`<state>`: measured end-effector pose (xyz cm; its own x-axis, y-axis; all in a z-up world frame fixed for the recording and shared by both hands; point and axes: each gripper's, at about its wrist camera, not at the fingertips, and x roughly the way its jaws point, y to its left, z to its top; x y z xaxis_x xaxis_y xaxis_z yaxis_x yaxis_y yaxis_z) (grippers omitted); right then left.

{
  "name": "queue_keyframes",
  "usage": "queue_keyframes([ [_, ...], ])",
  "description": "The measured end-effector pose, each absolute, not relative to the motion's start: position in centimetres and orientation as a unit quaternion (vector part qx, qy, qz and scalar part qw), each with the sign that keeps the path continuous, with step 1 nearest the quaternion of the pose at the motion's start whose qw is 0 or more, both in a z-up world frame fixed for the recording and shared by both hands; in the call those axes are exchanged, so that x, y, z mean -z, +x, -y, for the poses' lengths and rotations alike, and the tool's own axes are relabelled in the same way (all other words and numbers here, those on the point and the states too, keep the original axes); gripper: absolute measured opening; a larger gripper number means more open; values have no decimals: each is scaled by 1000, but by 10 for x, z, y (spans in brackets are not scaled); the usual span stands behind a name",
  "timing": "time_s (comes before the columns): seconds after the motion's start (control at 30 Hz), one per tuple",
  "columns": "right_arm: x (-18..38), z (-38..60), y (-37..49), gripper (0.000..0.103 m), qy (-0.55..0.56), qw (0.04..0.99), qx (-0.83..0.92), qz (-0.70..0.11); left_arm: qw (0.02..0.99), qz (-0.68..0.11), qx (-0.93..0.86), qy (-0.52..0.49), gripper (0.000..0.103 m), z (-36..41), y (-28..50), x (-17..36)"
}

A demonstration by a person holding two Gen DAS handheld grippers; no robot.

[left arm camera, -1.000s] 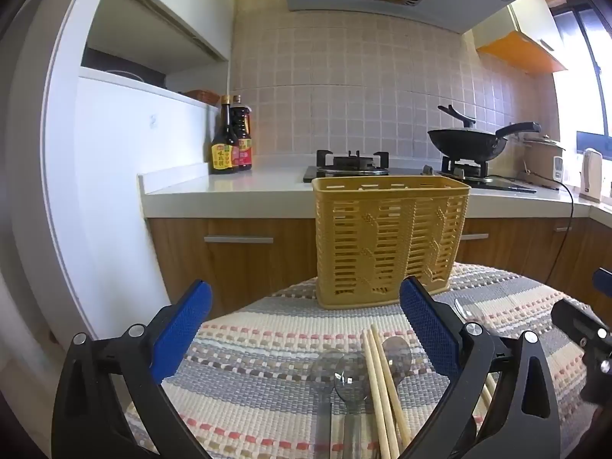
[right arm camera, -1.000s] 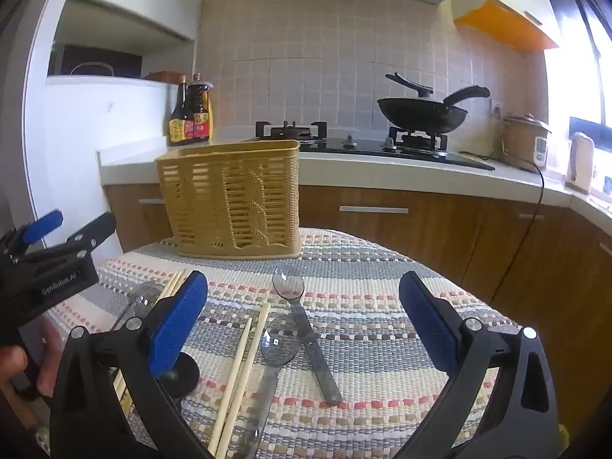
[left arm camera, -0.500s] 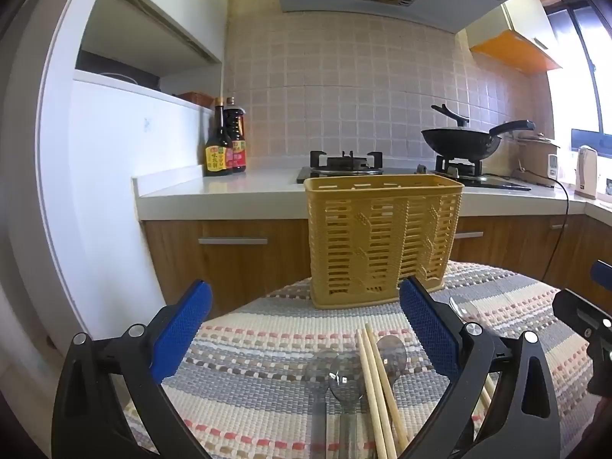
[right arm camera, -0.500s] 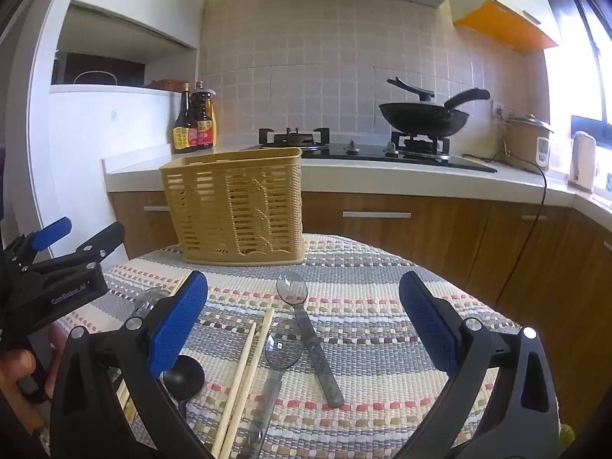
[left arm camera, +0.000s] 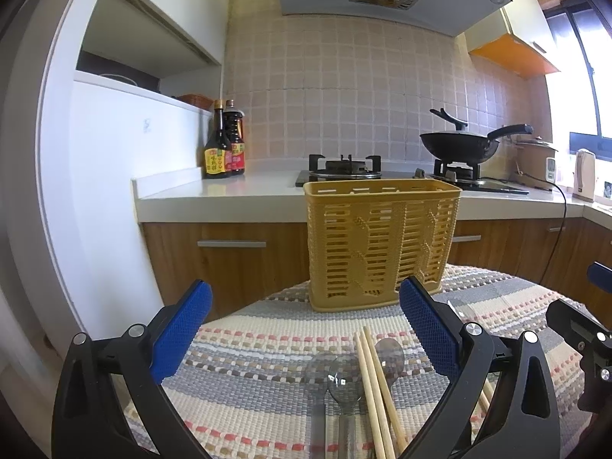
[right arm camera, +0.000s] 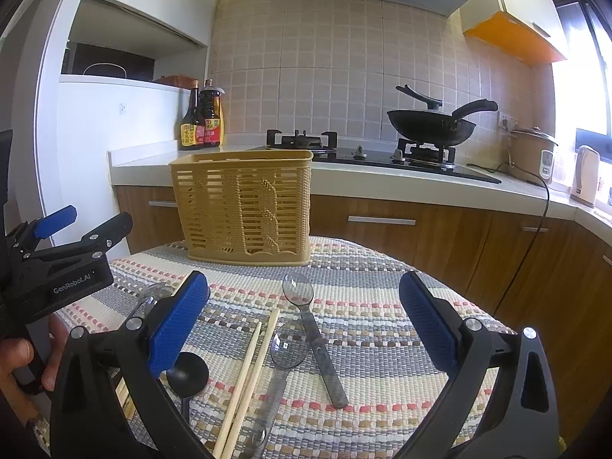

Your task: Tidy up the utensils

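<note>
A yellow slotted utensil basket stands upright at the far side of a striped woven mat; it also shows in the right wrist view. Clear plastic spoons and a pair of wooden chopsticks lie under my left gripper, which is open and empty. My right gripper is open and empty above two clear spoons, a chopstick pair and a black spoon. The left gripper body shows at the left there.
Behind the table runs a kitchen counter with sauce bottles, a gas hob and a black wok. A rice cooker and a kettle stand at the right. A white cabinet is at the left.
Both grippers have risen and tilted slightly, so the basket and utensils sit lower in each view. Both stay open and empty. The utensils have not moved.
</note>
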<state>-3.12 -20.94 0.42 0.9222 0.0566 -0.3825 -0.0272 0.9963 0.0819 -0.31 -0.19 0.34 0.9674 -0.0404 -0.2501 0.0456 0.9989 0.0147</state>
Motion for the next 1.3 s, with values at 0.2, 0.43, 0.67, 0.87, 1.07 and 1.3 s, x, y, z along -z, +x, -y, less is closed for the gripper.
queue_keyframes([
  [0.2,-3,209,-29,96,38,979,-22,-198,992,-125,17,10,95,2,-3,-3],
  [0.43,-3,209,-29,96,34,980,-26,-195,993,-120,14,13,95,3,-4,-3],
  [0.67,-2,207,-31,96,33,981,-26,-192,994,-112,8,16,95,3,-7,-3],
  [0.87,-2,209,-31,96,35,980,-24,-196,995,-96,3,26,95,4,-11,-5],
  [1.07,-2,212,-30,96,37,979,-24,-198,995,-95,6,29,95,5,-11,-5],
  [1.3,-3,212,-30,96,33,979,-26,-199,995,-97,11,29,95,6,-11,-5],
])
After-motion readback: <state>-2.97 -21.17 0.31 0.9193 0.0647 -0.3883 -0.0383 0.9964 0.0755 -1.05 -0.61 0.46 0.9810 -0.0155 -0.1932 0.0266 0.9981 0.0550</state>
